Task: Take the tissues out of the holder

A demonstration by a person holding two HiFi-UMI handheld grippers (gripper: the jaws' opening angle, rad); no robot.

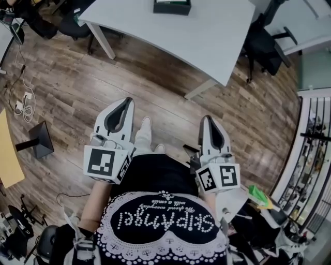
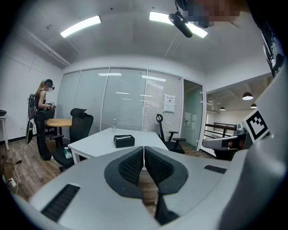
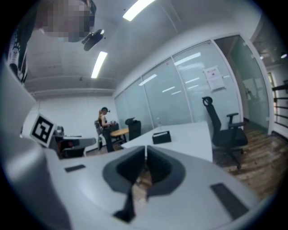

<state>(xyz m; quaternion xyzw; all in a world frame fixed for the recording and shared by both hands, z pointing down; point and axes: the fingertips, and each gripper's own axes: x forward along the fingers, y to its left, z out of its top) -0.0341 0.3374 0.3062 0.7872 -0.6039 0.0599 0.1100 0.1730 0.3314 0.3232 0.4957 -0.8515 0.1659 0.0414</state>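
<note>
Head view: holder, table, wood floor

The black top with white bead trim, just behind the fingers, has big white bead letters, seen upside down. They look like "Skipangel". A thin curly line next to them is too small to read. The white cubes behind the fingers show black square marks, no words. Far past the fingers, a white paper sheet on the glass wall has print too small to read.
</note>
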